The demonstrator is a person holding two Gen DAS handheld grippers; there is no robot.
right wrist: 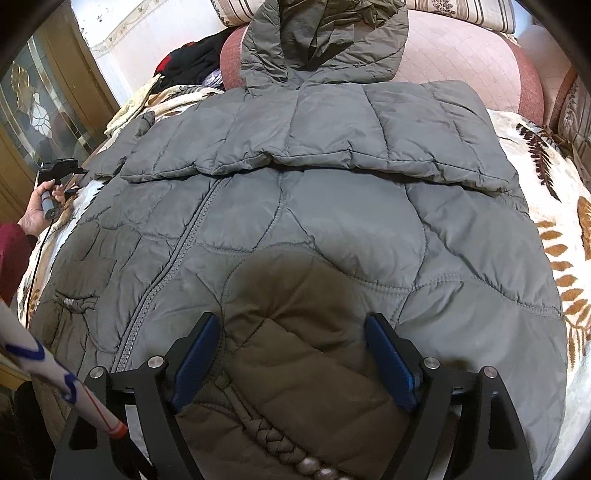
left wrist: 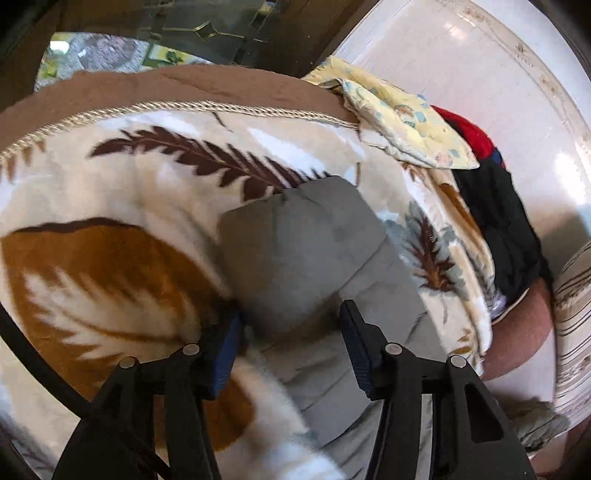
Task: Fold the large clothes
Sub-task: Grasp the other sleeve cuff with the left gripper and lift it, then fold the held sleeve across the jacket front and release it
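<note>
A grey quilted hooded jacket (right wrist: 332, 221) lies front up on a leaf-patterned blanket (right wrist: 546, 177), with its hood (right wrist: 325, 40) at the far end and one sleeve (right wrist: 317, 133) folded across the chest. My right gripper (right wrist: 295, 354) hangs open over the shaded lower part of the jacket, pads apart from the fabric. In the left wrist view the jacket's other sleeve (left wrist: 295, 240) lies across the blanket (left wrist: 110, 192). My left gripper (left wrist: 291, 317) is shut on that puffy sleeve, which bulges between the blue pads. The right wrist view shows this gripper (right wrist: 61, 166) small at the far left, held by a hand (right wrist: 37, 210).
A pile of black and red clothes (left wrist: 495, 206) and a yellow printed cloth (left wrist: 402, 125) sit at the blanket's edge. Beyond lie a white tiled floor (left wrist: 461, 74), a wooden door with glass (right wrist: 33, 110), striped cushions (right wrist: 461, 11) and a pink padded surface (right wrist: 461, 62). A white stick (right wrist: 55, 369) crosses the lower left.
</note>
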